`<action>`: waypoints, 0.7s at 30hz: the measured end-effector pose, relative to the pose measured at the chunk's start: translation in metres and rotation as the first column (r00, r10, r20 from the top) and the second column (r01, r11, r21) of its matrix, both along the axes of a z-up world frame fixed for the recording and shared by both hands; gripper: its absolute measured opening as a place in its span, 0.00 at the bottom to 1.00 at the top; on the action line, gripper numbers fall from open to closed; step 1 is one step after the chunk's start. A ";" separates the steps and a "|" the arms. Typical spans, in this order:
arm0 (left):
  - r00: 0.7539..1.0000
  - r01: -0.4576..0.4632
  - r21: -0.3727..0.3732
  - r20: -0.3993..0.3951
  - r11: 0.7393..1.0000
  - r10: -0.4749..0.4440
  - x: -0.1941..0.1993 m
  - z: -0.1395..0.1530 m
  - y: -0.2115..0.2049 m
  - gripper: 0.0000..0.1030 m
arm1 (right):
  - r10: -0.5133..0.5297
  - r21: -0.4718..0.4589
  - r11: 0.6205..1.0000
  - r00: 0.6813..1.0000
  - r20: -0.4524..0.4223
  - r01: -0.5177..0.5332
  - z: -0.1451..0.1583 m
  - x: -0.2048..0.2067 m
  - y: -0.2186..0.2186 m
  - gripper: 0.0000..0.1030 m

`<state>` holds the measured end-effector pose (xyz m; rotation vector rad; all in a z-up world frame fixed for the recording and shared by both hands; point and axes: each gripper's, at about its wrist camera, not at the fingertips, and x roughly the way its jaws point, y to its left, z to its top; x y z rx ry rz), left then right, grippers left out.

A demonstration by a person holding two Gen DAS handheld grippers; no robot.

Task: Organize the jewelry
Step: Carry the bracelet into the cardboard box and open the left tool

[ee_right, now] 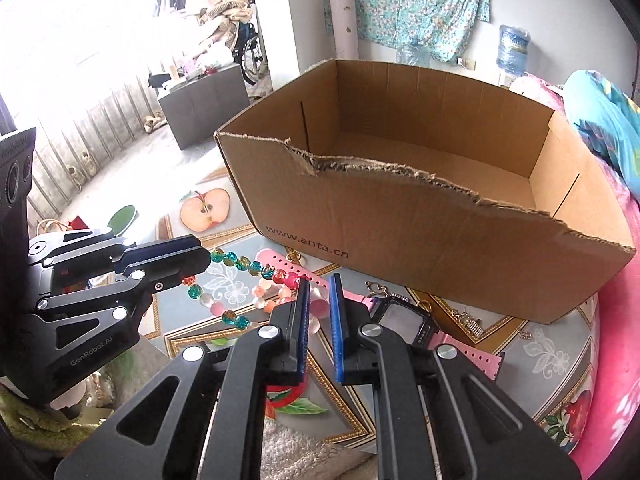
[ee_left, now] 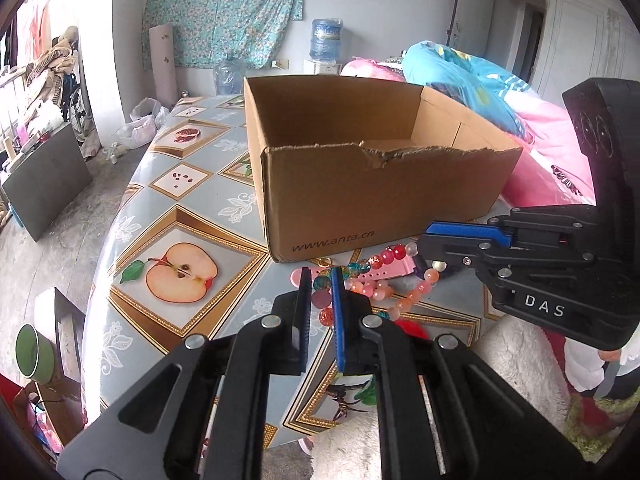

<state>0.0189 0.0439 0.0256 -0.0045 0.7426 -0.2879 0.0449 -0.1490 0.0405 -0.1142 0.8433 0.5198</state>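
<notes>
An open cardboard box stands on the patterned table; it also shows in the right wrist view and looks empty. In front of it lie bead bracelets, a pink watch strap and, in the right wrist view, a pink smartwatch. My left gripper is narrowly open around the green and orange beads. My right gripper is narrowly open over pale pink beads, and appears in the left view.
Small gold trinkets lie by the box's near right corner. Pink and blue bedding is piled right of the table. The table edge drops off to the left, with a grey cabinet and a green bowl beyond.
</notes>
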 end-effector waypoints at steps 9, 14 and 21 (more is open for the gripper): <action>0.977 0.075 -0.014 0.199 0.997 -0.071 0.013 0.091 -0.007 0.09 | 0.016 0.085 0.996 0.991 0.136 -0.028 0.073 0.008 -0.031 0.10; 0.968 0.109 0.024 0.226 0.994 -0.112 0.072 0.126 -0.027 0.09 | 0.031 0.102 0.994 0.997 0.068 -0.038 0.088 0.083 -0.020 0.10; 0.993 0.105 0.118 0.037 0.987 -0.111 0.186 0.097 -0.050 0.09 | 0.031 0.076 0.997 0.983 -0.178 -0.017 0.048 0.211 0.000 0.10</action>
